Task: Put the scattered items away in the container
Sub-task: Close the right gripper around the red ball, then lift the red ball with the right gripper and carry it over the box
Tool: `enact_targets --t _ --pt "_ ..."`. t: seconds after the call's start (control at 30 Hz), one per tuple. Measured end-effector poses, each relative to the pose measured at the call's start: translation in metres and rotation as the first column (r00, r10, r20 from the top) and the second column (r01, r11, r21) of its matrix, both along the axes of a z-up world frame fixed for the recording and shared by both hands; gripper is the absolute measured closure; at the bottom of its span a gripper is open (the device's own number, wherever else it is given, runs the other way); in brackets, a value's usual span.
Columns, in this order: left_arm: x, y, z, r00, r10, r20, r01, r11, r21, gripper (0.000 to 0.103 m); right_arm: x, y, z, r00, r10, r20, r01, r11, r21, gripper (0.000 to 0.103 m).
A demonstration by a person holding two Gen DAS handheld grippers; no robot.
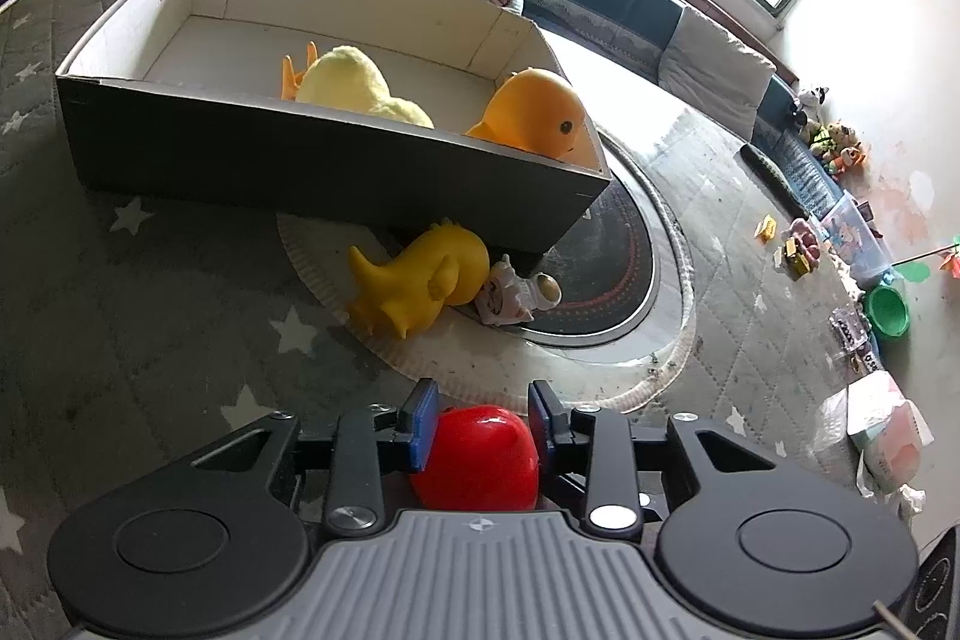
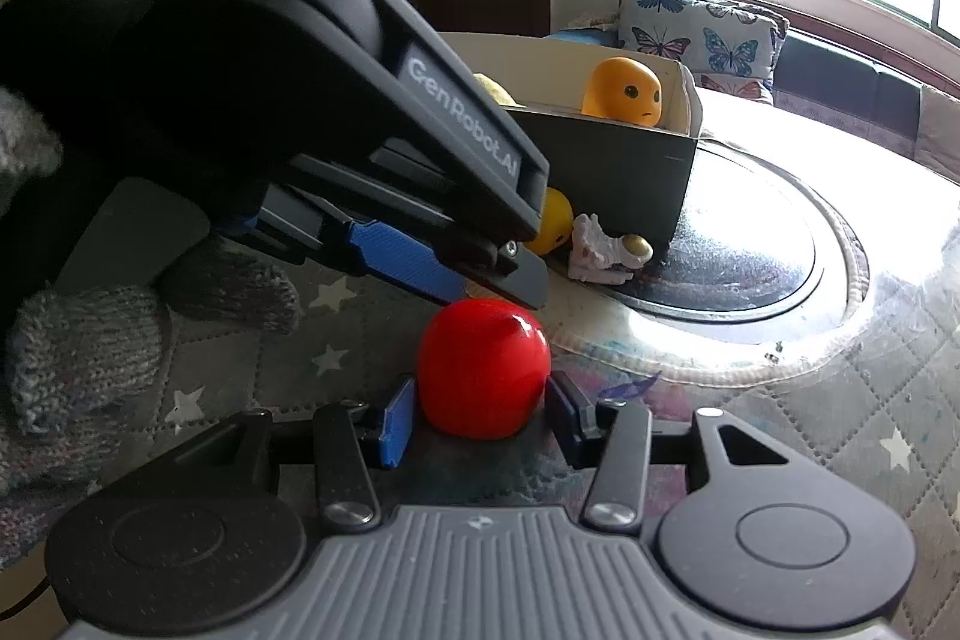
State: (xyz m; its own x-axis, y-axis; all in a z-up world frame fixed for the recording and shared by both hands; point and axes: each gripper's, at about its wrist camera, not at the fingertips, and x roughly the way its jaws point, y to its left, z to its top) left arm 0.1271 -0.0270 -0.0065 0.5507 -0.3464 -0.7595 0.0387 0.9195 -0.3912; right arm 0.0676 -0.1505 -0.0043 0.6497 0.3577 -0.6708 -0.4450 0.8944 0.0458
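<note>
Red apple-like toy point(image 1: 477, 457) sits between both sets of jaws at bottom centre of each frame: left gripper point(image 1: 480, 421) has its blue pads point(image 1: 420, 424) right against the toy's two sides, looks clenched on it; right gripper point(image 2: 480, 415) has jaws spread wider than the toy point(image 2: 483, 367), gaps visible on both sides, released. Toy is glossy, bright red, rounded, with a highlight on top; in the right wrist view it rests on the grey star-print quilted worktop point(image 2: 252, 340). The left gripper's body fills the upper left of the right wrist frame, a knit-gloved hand point(image 2: 78, 352) at left. Cardboard box point(image 1: 336, 160), dark outside, white inside, in the upper middle holds a pale yellow plush point(image 1: 354, 85) and an orange round-headed figure point(image 1: 537, 112). Outside, against the box's near wall: a yellow rubber duck-like toy point(image 1: 420, 280) touching a small astronaut figurine point(image 1: 516, 295).
</note>
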Motion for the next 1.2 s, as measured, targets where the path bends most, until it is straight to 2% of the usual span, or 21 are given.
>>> enact_targets --t 0.6,0.87,1.2 --pt "0.005 0.0 -0.002 1.0 -0.02 -0.008 0.02 1.0 0.016 0.066 -0.001 0.002 0.005 1.0 0.019 0.016 -0.019 1.0 -0.018 0.055" --pt "0.006 0.005 0.025 0.998 -0.01 0.059 0.01 1.0 0.0 0.066 0.003 0.001 0.027 0.997 0.044 0.071 -0.042 0.999 -0.021 0.055" --pt "0.048 0.016 0.061 0.988 0.021 0.151 -0.025 1.0 0.019 0.066 0.049 0.009 0.058 0.984 0.08 0.159 -0.077 0.997 -0.022 0.055"
